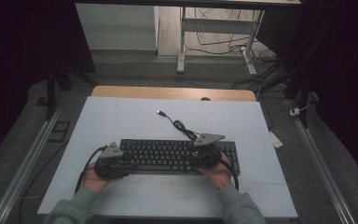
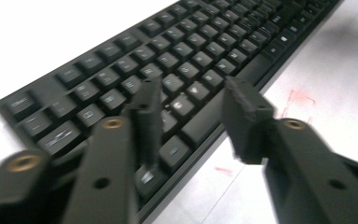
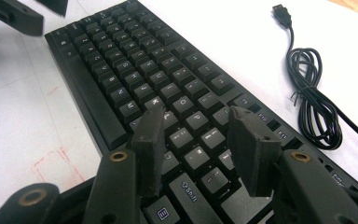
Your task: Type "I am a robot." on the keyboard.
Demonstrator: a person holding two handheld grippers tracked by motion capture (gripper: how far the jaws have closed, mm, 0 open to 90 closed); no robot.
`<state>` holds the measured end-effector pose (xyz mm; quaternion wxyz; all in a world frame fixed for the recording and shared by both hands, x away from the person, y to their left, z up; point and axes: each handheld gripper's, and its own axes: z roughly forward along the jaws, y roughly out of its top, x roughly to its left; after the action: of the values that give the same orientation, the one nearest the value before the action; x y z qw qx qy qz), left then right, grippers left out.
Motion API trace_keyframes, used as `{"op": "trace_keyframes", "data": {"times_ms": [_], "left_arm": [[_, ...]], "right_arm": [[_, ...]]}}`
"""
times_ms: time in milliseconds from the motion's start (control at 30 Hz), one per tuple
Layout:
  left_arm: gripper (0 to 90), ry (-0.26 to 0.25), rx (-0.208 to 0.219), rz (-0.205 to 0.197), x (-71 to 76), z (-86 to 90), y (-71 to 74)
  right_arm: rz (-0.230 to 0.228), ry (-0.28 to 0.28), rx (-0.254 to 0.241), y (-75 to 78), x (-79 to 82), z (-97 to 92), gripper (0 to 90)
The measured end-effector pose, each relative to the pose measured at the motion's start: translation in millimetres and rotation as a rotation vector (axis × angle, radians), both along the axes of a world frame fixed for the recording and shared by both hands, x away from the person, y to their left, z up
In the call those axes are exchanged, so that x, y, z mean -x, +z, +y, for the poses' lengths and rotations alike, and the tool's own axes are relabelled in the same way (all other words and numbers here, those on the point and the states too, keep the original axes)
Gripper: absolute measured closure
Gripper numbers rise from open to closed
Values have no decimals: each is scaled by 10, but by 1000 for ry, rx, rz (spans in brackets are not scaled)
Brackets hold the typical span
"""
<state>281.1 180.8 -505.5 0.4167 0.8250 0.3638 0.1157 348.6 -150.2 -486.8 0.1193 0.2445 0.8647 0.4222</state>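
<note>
Keyboard [image 1: 177, 155]: black, full-size, flat on white table; left claw [image 2: 191, 116] and right claw [image 3: 198, 144] gape empty above keys.

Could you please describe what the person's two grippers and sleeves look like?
Both the left gripper and right gripper are black, each topped by a grey three-cornered plate and trailing a black cable. Their jaws are black, with brass-coloured pivots. The sleeves are grey-green.

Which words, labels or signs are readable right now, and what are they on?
"Shift": on a key of the keyboard, right gripper view, near the right tool.
The other key legends on the keyboard: too small or blurred to read.
Red marks on the table: lines, no text.
</note>
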Motion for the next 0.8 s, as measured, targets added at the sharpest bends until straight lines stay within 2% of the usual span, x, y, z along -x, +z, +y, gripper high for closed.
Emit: {"op": "trace_keyframes", "data": {"times_ms": [233, 600, 800], "left_arm": [[881, -43, -42, 21, -49, -167, -55], [891, -88, -93, 46, -138, -393, -164], [890, -99, -97, 52, -159, -476, -183]], "right_arm": [[-3, -4, 2, 1, -5, -10, 566], [1, -8, 10, -15, -10, -4, 565], [3, -10, 7, -15, -13, -11, 565]]}}
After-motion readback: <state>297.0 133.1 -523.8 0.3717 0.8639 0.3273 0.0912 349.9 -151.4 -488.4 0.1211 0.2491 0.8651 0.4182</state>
